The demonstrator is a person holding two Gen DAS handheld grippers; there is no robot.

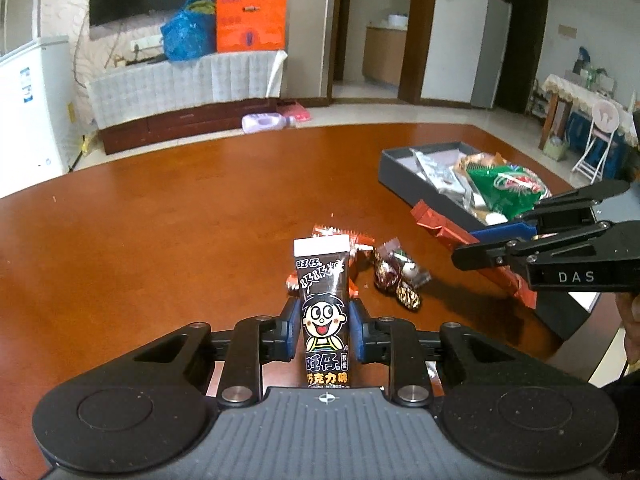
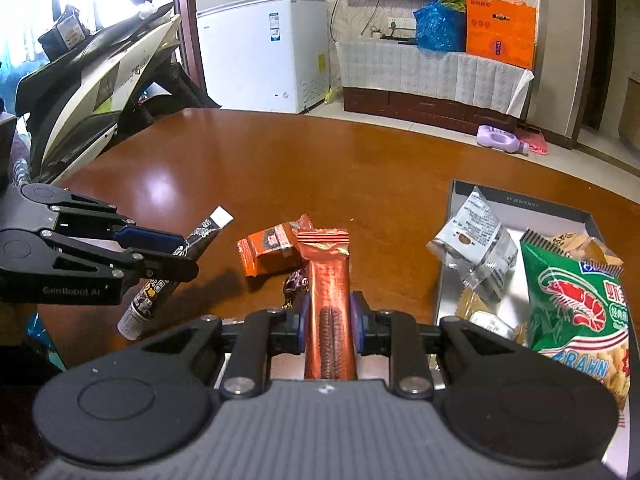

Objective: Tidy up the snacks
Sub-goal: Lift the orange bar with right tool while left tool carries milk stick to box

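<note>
My left gripper is shut on a black candy tube with a cartoon face, held upright above the wooden table. In the right wrist view the same gripper holds the tube tilted. My right gripper is shut on a long orange-red biscuit bar; in the left wrist view that gripper carries the bar beside the dark grey box. On the table lie an orange packet and a dark foil sweet.
The box holds a green prawn cracker bag, a silver packet and small biscuits. A scooter stands past the table's far left edge, next to a white freezer.
</note>
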